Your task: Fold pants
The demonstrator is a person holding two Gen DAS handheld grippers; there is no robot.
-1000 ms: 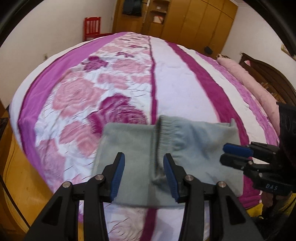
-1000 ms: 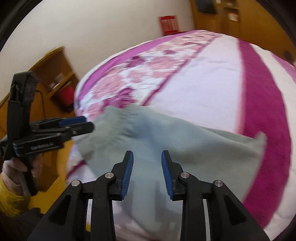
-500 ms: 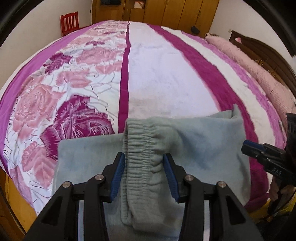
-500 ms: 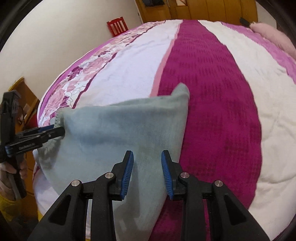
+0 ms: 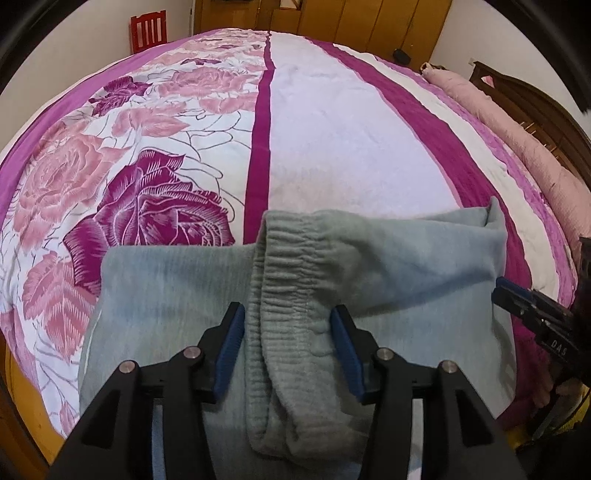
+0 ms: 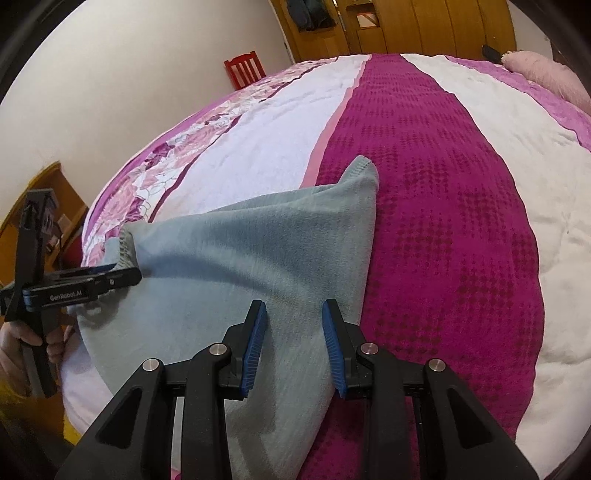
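Note:
Grey-green fleece pants (image 5: 388, 266) lie partly folded on the near edge of the bed, the ribbed elastic waistband (image 5: 284, 295) running toward me. My left gripper (image 5: 288, 332) is open, its blue pads on either side of the waistband. My right gripper (image 6: 293, 332) is open over the pants' right edge (image 6: 258, 251), near a raised corner (image 6: 360, 173). Each gripper shows in the other's view: the right one (image 5: 517, 306) at the pants' right side, the left one (image 6: 110, 280) at the waistband end.
The bed carries a pink, magenta and white rose-patterned quilt (image 5: 166, 155). A pink rolled blanket (image 5: 517, 140) lies by the dark headboard at right. A red chair (image 5: 147, 33) and wooden wardrobes (image 6: 406, 26) stand at the far wall. A wooden shelf (image 6: 51, 206) stands left of the bed.
Both grippers have come lower and closer to the pants. The left now straddles the waistband; the right swung from the pants' middle to their right edge. Both stay open.

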